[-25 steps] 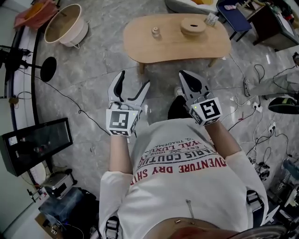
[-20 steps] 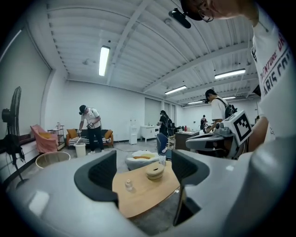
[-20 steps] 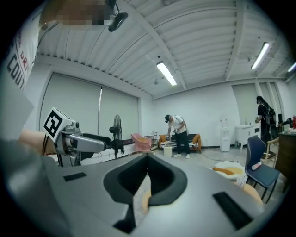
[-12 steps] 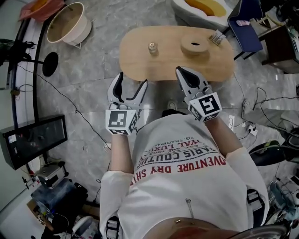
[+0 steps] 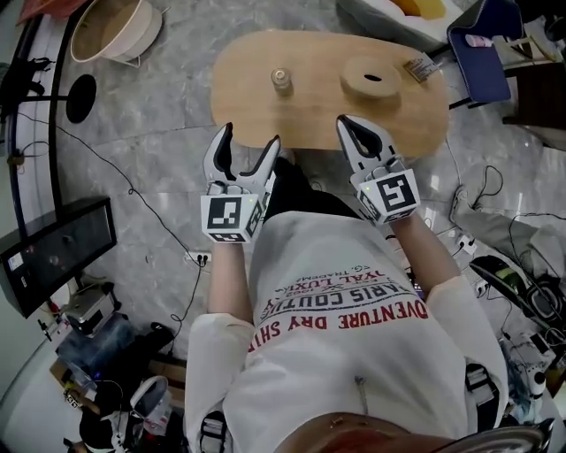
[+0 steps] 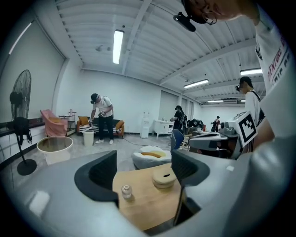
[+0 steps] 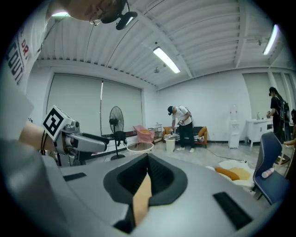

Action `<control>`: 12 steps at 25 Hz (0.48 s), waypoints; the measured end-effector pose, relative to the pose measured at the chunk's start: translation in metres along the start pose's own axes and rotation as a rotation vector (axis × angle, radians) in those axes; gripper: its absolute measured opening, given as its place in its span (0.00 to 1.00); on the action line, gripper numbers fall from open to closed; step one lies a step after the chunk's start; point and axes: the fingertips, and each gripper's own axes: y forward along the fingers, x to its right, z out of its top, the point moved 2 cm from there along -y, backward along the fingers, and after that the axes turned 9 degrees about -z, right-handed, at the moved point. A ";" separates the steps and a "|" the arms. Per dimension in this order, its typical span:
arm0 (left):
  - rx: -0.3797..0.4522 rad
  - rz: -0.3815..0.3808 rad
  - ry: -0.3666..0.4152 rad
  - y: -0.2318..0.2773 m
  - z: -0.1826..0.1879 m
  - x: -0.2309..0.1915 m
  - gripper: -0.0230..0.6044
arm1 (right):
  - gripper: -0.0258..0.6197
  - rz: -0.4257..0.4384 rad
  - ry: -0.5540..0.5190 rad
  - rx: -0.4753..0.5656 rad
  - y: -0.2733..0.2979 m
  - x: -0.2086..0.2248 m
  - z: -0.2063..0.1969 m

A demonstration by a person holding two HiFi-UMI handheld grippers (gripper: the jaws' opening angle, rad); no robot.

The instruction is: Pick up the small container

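The small container (image 5: pixel 281 81), a little clear jar with a lid, stands on the far left part of the oval wooden table (image 5: pixel 265 111). A round wooden disc (image 5: pixel 371 77) lies to its right. My left gripper (image 5: pixel 249 137) is open and empty over the table's near edge, short of the jar. In the left gripper view the jar (image 6: pixel 126 191) shows between the spread jaws, well ahead of them. My right gripper (image 5: pixel 363 133) hovers at the near edge below the disc. Its jaws are closed together with nothing in them, and only a sliver of table (image 7: pixel 142 199) shows between them.
A small packet (image 5: pixel 421 68) lies at the table's right end. A beige basin (image 5: pixel 106 26) and a fan base (image 5: pixel 80 97) stand at the left, a blue chair (image 5: pixel 482 40) at the right. Cables cross the floor. A black box (image 5: pixel 53 257) sits near left.
The table has come closer and lower in the head view. Both grippers now reach its near edge. Neither gripper's jaws have changed.
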 end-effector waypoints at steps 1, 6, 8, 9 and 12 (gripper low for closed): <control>-0.008 0.005 0.005 0.009 -0.005 -0.006 0.61 | 0.03 -0.005 -0.001 -0.009 0.008 0.005 -0.005; -0.067 -0.026 0.079 0.059 -0.033 -0.027 0.61 | 0.03 -0.049 0.023 -0.067 0.050 0.023 -0.035; -0.090 -0.057 0.079 0.082 -0.051 -0.041 0.61 | 0.03 -0.049 0.033 -0.080 0.073 0.027 -0.047; -0.099 -0.068 0.075 0.093 -0.063 -0.049 0.61 | 0.03 -0.043 0.041 -0.089 0.084 0.028 -0.054; -0.118 -0.086 0.069 0.122 -0.101 -0.067 0.61 | 0.03 -0.025 0.057 -0.135 0.110 0.032 -0.080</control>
